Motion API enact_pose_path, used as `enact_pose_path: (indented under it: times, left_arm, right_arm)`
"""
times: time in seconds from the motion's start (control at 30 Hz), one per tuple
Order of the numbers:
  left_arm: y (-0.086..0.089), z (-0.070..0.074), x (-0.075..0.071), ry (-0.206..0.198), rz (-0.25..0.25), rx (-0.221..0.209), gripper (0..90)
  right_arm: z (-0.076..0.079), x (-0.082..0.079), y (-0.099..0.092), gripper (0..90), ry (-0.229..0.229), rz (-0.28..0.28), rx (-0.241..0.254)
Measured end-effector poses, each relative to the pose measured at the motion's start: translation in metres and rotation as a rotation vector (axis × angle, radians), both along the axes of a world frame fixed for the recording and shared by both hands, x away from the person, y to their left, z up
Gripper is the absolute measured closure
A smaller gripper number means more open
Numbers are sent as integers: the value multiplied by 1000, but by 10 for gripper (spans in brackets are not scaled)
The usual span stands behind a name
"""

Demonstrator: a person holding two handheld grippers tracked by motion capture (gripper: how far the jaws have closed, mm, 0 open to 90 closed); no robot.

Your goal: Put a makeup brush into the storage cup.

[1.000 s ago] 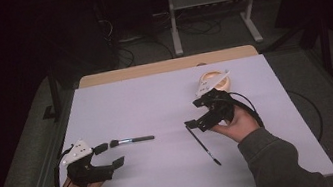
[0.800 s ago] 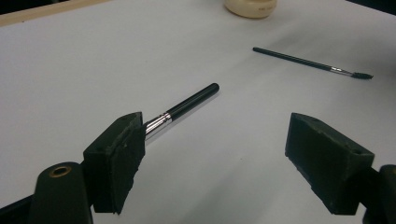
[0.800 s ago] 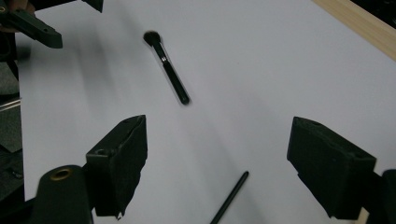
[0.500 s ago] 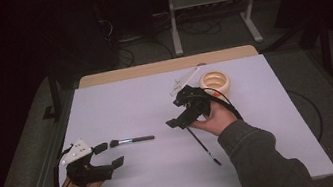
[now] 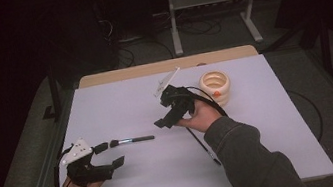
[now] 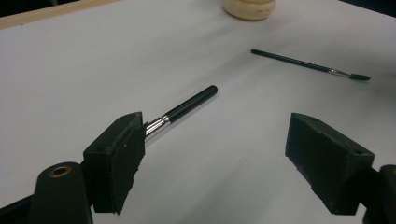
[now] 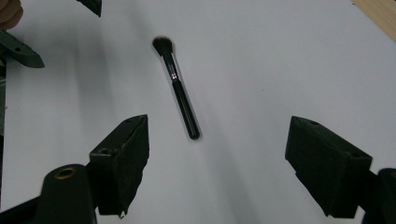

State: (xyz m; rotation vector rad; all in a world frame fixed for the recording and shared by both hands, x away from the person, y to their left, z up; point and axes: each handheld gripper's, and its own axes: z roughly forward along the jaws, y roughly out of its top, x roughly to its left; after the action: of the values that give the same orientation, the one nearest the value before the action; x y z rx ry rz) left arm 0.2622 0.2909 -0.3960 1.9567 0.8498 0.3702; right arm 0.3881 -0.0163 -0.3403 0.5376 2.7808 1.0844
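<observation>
A black-handled makeup brush (image 5: 131, 140) with a silver ferrule lies on the white table (image 5: 121, 105), bristles to the left. My left gripper (image 5: 109, 153) rests at the front left, open, its jaws just beside the bristle end. In the left gripper view the brush (image 6: 187, 105) runs behind the left jaw, with empty table between my open jaws (image 6: 215, 130). My right gripper (image 5: 165, 114) hovers open over mid-table, right of the brush handle. In the right gripper view the brush (image 7: 180, 100) lies ahead between my wide jaws (image 7: 217, 130), untouched.
A thin dark liner brush (image 5: 203, 146) lies under the right forearm; it also appears far right as the thin brush (image 6: 308, 63). A cream ribbed holder (image 5: 215, 86) stands at the back right. The left gripper's jaws (image 7: 23, 51) show at the right gripper view's top left.
My right gripper has moved left from beside the cream holder to mid-table, toward the makeup brush. The left gripper and both brushes have stayed put.
</observation>
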Motion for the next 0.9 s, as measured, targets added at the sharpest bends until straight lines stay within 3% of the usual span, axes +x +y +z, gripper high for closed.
enact_pose_path:
  times: [0.27,0.43,0.9]
  left_arm:
    - [-1,0,0,1,-5,5,197]
    - [0,0,1,6,-5,7,196]
    - [-1,-1,1,3,-11,13,197]
  right_arm:
    - [-7,7,25,219,-7,63,-33]
    - [-13,11,39,225,12,75,-50]
    - [-40,20,66,294,39,142,-124]
